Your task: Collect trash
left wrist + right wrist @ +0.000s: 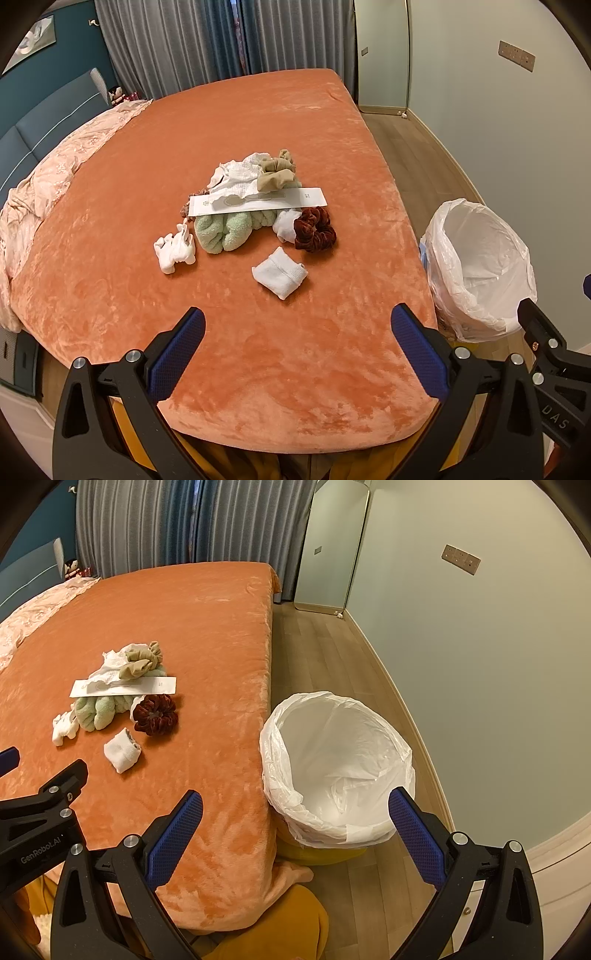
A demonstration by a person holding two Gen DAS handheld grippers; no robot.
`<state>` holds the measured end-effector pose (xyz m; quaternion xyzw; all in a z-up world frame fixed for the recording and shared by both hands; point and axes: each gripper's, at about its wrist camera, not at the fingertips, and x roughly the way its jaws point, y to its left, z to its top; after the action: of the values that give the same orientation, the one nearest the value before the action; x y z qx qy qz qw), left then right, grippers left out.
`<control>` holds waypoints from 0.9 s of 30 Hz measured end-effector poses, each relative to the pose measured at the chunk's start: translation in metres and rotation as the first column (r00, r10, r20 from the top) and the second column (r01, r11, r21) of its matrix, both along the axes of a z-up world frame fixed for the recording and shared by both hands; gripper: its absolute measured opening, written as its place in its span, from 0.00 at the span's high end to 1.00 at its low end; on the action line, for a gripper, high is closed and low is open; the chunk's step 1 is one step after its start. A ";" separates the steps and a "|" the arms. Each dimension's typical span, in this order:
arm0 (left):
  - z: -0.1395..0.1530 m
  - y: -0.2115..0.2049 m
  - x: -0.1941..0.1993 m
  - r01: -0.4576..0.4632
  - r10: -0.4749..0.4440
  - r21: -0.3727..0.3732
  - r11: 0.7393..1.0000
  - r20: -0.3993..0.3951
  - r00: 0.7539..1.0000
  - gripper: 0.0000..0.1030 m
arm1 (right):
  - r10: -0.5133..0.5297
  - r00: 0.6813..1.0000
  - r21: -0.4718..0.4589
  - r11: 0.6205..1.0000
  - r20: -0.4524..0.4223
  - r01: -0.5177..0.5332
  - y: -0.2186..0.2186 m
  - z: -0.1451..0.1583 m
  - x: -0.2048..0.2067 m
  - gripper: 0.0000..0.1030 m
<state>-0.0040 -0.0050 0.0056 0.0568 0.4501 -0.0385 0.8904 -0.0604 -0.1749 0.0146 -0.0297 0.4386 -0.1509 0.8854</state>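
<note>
A pile lies on the orange bed (258, 122): crumpled white paper towel (236, 177), a long white paper strip (258, 202), a beige scrunchie (277, 171), a green fluffy cloth (225, 230), a dark red scrunchie (314, 229), a folded white sock (280, 273) and a small white crumpled piece (173, 251). The pile also shows in the right wrist view (122, 690). A bin with a white bag (340, 760) stands on the floor beside the bed. My left gripper (297, 350) is open above the bed's near edge. My right gripper (295, 830) is open over the bin's near rim.
A pink quilt (55, 177) lies bunched at the bed's left. Grey curtains (221, 37) hang behind. A mirror (332, 546) leans on the wall by the wood floor (325, 657). Yellow fabric (280, 923) lies below the bed's near corner.
</note>
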 end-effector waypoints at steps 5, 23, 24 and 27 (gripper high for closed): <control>0.000 0.000 0.001 0.002 -0.002 0.000 1.000 0.000 1.000 0.07 | -0.002 1.000 0.000 1.000 0.003 0.002 0.000 0.001 -0.001 0.07; 0.001 -0.002 0.001 0.008 -0.008 0.006 1.000 0.003 1.000 0.07 | -0.004 1.000 -0.005 1.000 0.005 0.005 -0.001 0.002 0.000 0.07; 0.001 -0.002 0.001 0.008 -0.008 0.005 1.000 0.003 1.000 0.07 | -0.004 1.000 -0.005 1.000 0.005 0.004 -0.001 0.002 0.000 0.07; 0.001 -0.002 0.000 0.008 -0.008 0.005 1.000 0.002 1.000 0.07 | -0.004 1.000 -0.006 1.000 0.004 0.004 -0.001 0.002 0.000 0.07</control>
<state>-0.0037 -0.0070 0.0071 0.0610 0.4488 -0.0410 0.8906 -0.0601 -0.1758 0.0165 -0.0310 0.4363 -0.1541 0.8859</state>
